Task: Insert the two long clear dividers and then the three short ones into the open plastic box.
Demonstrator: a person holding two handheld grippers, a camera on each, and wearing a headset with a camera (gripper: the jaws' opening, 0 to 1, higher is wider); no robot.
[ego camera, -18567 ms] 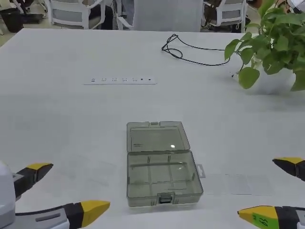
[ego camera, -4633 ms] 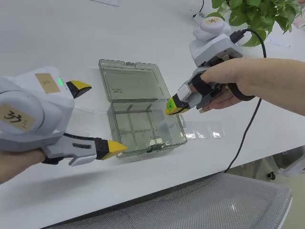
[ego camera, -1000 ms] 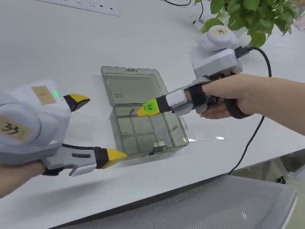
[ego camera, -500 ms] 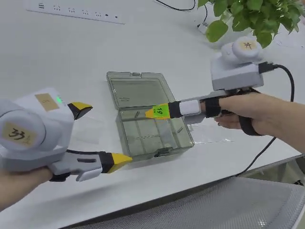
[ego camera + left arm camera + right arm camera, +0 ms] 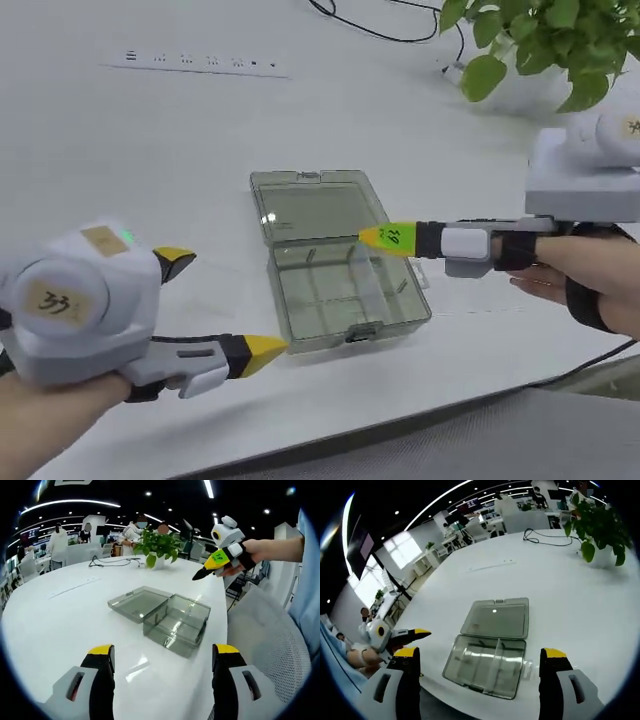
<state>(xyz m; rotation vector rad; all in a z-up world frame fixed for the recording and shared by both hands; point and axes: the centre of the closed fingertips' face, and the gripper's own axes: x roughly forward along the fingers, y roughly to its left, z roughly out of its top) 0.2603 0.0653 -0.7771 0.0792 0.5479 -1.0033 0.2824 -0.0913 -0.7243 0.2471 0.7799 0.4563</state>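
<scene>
The open smoky plastic box (image 5: 342, 302) lies mid-table with its lid (image 5: 313, 206) flat behind it. Clear dividers (image 5: 487, 660) stand inside; one clear piece (image 5: 364, 283) leans near the right wall. My right gripper (image 5: 385, 238) hovers above the box's right side, seen edge-on; its own view shows the jaws (image 5: 480, 654) wide open and empty over the box (image 5: 470, 672). My left gripper (image 5: 218, 305) is open and empty just left of the box, and the box (image 5: 176, 623) sits ahead of its jaws (image 5: 163, 651). A loose clear piece (image 5: 532, 668) lies beside the box.
A potted plant (image 5: 545, 45) stands at the back right, with a black cable (image 5: 400, 30) beside it. A white power strip (image 5: 195, 62) lies at the back left. The table's front edge (image 5: 400, 415) runs close below the box, with a mesh chair under it.
My right gripper has drawn back to the right, from over the box's middle to its right side. The left gripper has stayed open beside the box. The head camera has shifted.
</scene>
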